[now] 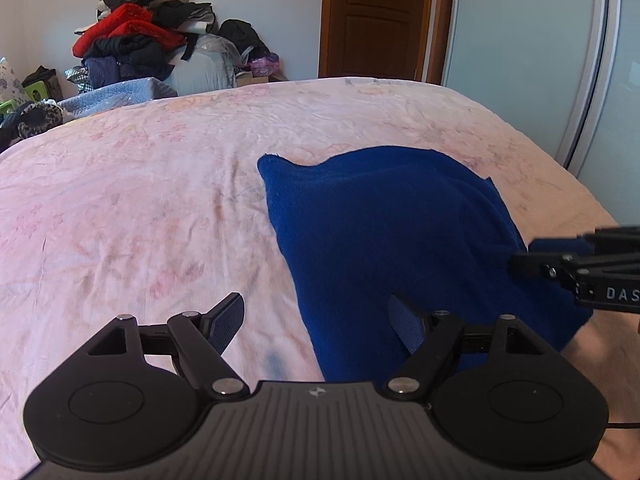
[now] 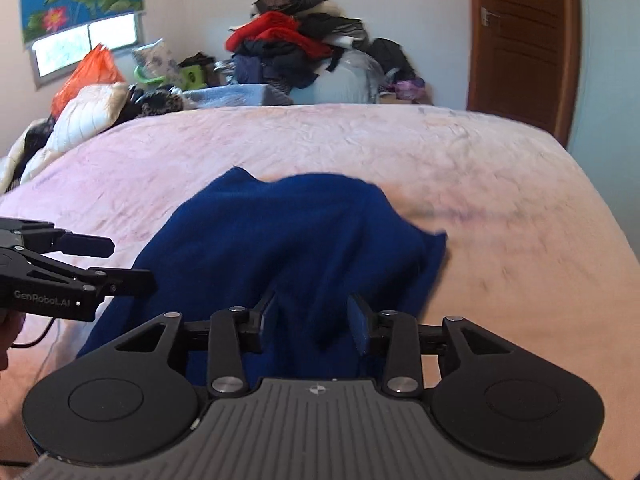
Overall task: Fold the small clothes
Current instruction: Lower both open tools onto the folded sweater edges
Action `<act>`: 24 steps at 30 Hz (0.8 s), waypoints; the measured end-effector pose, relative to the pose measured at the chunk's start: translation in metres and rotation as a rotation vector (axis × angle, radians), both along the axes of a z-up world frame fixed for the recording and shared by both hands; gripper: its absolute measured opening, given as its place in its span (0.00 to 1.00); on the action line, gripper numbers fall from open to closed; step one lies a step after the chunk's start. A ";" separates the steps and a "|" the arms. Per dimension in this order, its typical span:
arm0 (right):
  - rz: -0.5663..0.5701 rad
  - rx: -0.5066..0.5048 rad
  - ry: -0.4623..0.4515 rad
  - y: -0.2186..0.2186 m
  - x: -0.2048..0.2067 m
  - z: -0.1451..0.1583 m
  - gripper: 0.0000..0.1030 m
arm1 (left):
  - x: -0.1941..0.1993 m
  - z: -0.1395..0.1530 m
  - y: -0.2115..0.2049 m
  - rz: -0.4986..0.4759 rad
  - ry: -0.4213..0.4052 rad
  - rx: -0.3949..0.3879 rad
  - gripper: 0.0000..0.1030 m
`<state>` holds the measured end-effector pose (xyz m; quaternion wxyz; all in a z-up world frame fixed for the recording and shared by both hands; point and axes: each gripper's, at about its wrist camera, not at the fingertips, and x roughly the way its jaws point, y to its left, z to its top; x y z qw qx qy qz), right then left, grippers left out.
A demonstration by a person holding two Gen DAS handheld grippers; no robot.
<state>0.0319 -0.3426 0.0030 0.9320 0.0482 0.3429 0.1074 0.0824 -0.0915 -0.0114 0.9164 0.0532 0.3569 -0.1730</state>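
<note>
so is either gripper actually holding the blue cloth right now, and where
Nothing is held. The left gripper and the right gripper both stand open over the blue cloth's near edge.

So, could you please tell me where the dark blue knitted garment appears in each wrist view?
Left wrist view: dark blue knitted garment lies right of centre on the pink bedsheet.
Right wrist view: it lies at centre.
Shared landmark: the brown wooden door.
</note>
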 end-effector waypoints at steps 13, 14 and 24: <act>-0.115 0.023 0.006 -0.008 -0.039 -0.015 0.29 | -0.017 -0.009 -0.005 0.004 0.018 0.046 0.77; -0.140 -0.005 -0.035 -0.005 -0.042 -0.008 0.39 | -0.017 -0.009 -0.006 0.009 0.019 0.051 0.77; -0.067 0.046 -0.016 0.019 0.002 -0.018 0.39 | -0.023 -0.011 -0.016 0.061 -0.006 0.088 0.78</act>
